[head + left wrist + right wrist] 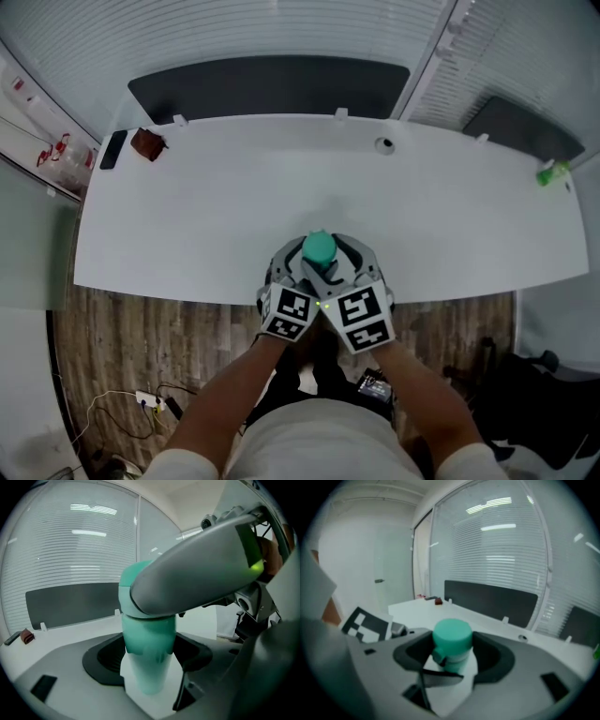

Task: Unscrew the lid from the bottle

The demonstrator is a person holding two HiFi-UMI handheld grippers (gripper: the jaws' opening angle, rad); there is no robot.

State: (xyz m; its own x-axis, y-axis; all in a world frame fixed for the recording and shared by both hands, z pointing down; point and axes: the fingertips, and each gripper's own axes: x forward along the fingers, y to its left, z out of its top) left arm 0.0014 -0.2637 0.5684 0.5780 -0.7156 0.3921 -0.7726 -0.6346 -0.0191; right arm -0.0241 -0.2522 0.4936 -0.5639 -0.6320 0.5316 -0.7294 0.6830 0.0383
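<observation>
Two grippers meet over the near edge of the white table [234, 187], both on the one bottle [146, 667]. The left gripper [149, 654] pinches the bottle's pale body between its dark jaw cups. The right gripper [453, 649] reaches across and closes its jaws on the teal lid [452, 637]. The lid sits square on the neck with no gap showing, so the unscrewing seems barely begun, if at all. Twisting it loose and lifting it clear are both left to do.

Bottle [147, 667], lid [319, 247], table [234, 206], black slab [112, 149], brown item [148, 143], green item [551, 172]: one each. Grippers: two, left gripper [292, 272], right gripper [352, 267].
</observation>
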